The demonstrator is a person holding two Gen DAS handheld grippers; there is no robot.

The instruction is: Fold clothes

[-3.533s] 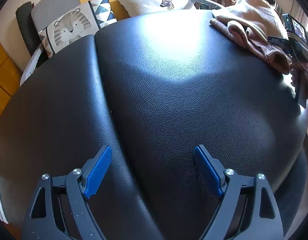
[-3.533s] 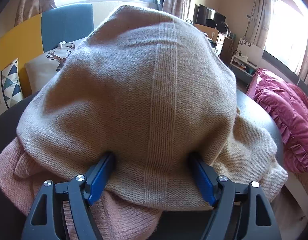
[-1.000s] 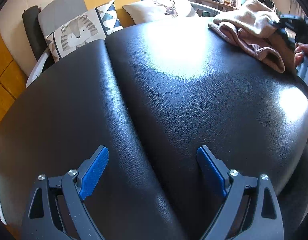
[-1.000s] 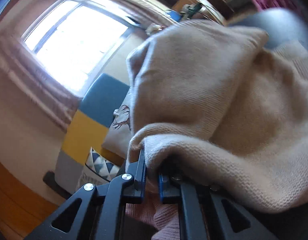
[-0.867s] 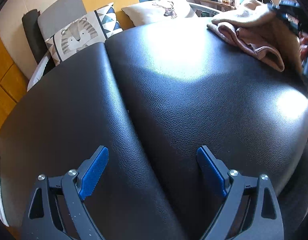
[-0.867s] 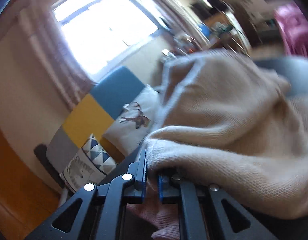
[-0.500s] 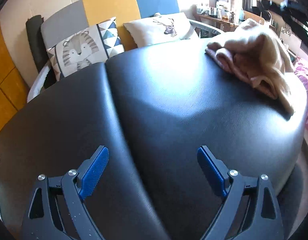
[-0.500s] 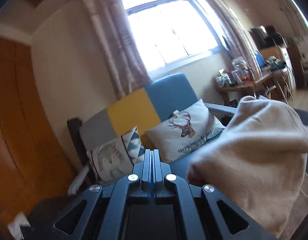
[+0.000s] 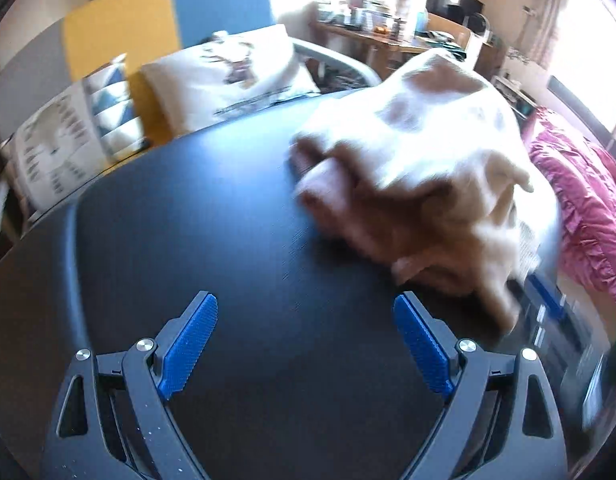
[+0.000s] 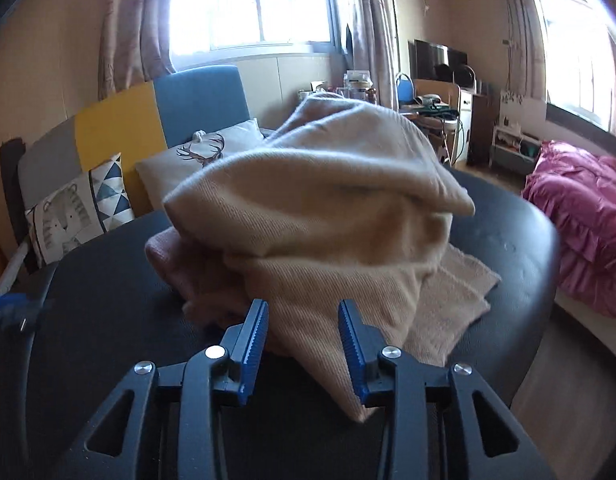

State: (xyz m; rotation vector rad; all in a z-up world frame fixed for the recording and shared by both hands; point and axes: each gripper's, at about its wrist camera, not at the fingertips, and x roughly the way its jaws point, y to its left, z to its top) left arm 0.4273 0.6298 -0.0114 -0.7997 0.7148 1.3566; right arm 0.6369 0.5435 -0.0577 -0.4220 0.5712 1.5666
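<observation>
A black padded table (image 10: 519, 236) fills both views. On it lies a heap of sweaters (image 10: 319, 216), beige over pink. The right gripper (image 10: 303, 334) is opening, a beige fold seemingly loose between its pads. The left gripper (image 9: 306, 346) stands spread, empty, near the heap.

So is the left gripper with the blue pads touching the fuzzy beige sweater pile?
Apart. In the left wrist view the left gripper is open over bare black table, with the beige sweater pile lying beyond its fingertips.
</observation>
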